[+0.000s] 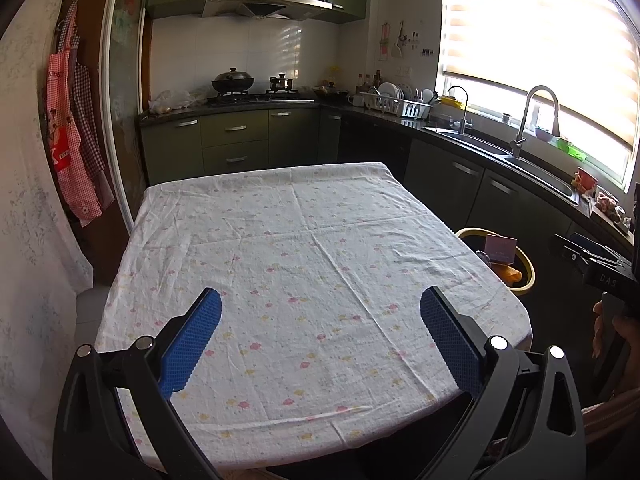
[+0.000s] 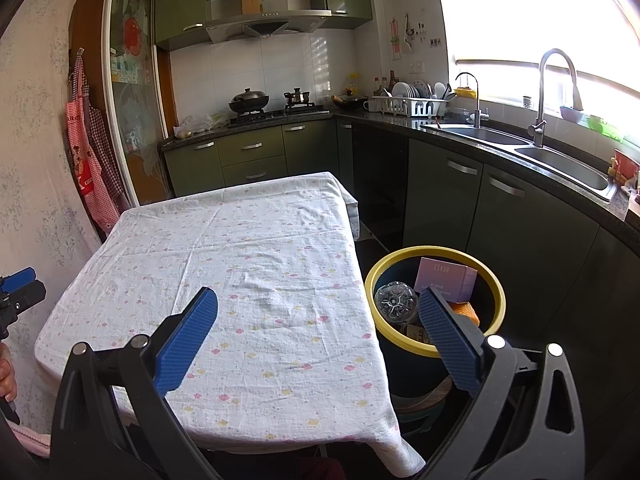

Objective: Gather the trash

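A dark bin with a yellow rim [image 2: 496,292] stands on the floor right of the table; it also shows in the left wrist view [image 1: 530,276]. Inside lie a purple box [image 2: 446,280], a clear plastic bottle [image 2: 396,300] and an orange item [image 2: 466,309]. The table [image 1: 316,280] has a white floral cloth [image 2: 256,280] with nothing on it. My left gripper [image 1: 320,312] is open and empty above the table's near half. My right gripper [image 2: 318,312] is open and empty above the table's right edge, its right finger in front of the bin.
A dark counter with a double sink [image 2: 560,162] and tap runs along the right. A dish rack [image 2: 408,105] and stove with a wok [image 2: 249,101] stand at the back. Aprons [image 1: 72,136] hang on the left wall. Green cabinets [image 1: 236,144] stand behind the table.
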A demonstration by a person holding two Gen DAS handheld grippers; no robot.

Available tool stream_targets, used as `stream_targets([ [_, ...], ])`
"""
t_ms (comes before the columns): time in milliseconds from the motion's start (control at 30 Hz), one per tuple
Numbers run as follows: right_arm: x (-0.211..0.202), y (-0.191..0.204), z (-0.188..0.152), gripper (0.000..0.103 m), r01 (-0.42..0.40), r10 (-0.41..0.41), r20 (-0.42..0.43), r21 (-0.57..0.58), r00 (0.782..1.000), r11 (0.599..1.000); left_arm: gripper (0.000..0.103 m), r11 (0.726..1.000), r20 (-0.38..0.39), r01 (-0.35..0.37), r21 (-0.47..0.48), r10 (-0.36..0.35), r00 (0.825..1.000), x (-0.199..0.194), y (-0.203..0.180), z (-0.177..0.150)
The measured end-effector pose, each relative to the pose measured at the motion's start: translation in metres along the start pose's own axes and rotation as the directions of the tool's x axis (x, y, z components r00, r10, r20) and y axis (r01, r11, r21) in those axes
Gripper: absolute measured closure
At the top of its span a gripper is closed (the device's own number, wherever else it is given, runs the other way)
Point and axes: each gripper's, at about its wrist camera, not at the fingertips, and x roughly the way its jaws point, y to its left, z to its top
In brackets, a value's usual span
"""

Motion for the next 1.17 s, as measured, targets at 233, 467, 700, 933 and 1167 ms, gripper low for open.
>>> stream_targets([
  [233, 0.000, 0.000, 0.000, 0.007, -0.001, 0.001, 0.000, 0.000, 1.000, 1.000, 0.005, 1.000, 0.000, -0.002, -0.001, 0.002, 1.000, 0.000, 0.000, 0.000],
  [467, -0.001, 0.000, 0.000, 0.007, 0.000, 0.000, -0.001, 0.001, 1.000, 1.000, 0.005, 1.000, -0.003, -0.002, -0.009, 0.002, 1.000, 0.001, 0.001, -0.001],
  [700, 0.000, 0.003, -0.005, 0.007, -0.004, 0.004, -0.006, 0.000, 1.000, 1.000, 0.005, 0.999, -0.015, 0.025, -0.026, -0.025, 1.000, 0.005, 0.004, 0.000],
  [933, 0.014, 0.009, -0.002, 0.007, -0.027, 0.026, -0.038, -0.018, 0.999, 0.999, 0.005, 1.000, -0.009, 0.026, -0.002, -0.026, 1.000, 0.020, 0.005, 0.010],
  [1167, 0.099, 0.032, 0.040, 0.007, -0.101, 0.083, -0.184, -0.090, 0.979, 0.991, 0.005, 0.997, -0.107, -0.058, -0.054, 0.052, 0.993, 0.106, 0.045, 0.038],
])
